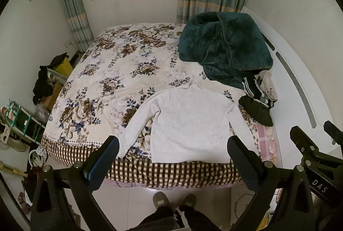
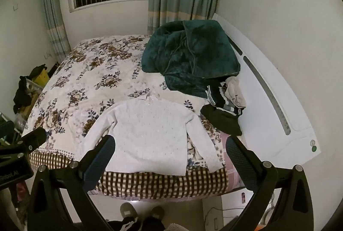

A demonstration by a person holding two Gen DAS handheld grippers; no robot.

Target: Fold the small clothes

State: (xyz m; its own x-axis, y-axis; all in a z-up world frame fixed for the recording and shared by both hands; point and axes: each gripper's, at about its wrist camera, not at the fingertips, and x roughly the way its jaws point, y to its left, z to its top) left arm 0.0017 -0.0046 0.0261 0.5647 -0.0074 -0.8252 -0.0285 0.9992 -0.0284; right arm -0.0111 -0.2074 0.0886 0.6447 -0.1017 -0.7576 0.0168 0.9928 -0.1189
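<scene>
A small white knit sweater (image 1: 188, 123) (image 2: 150, 136) lies flat on the floral bedspread (image 1: 120, 63) near the bed's front edge, both sleeves spread outward and its hem toward me. My left gripper (image 1: 173, 145) hovers above the hem, open wide, nothing between its fingers. My right gripper (image 2: 170, 145) hangs likewise over the hem, open and empty. The right gripper's body also shows at the right edge of the left wrist view, and the left gripper's body at the left edge of the right wrist view.
A dark green plush blanket (image 1: 225, 46) is heaped at the back right. A pile of dark and striped clothes (image 1: 257, 100) lies right of the sweater, by the white headboard (image 1: 300, 80). Clutter (image 1: 25, 115) fills the floor at left. A person's feet (image 1: 173, 201) stand before the bed.
</scene>
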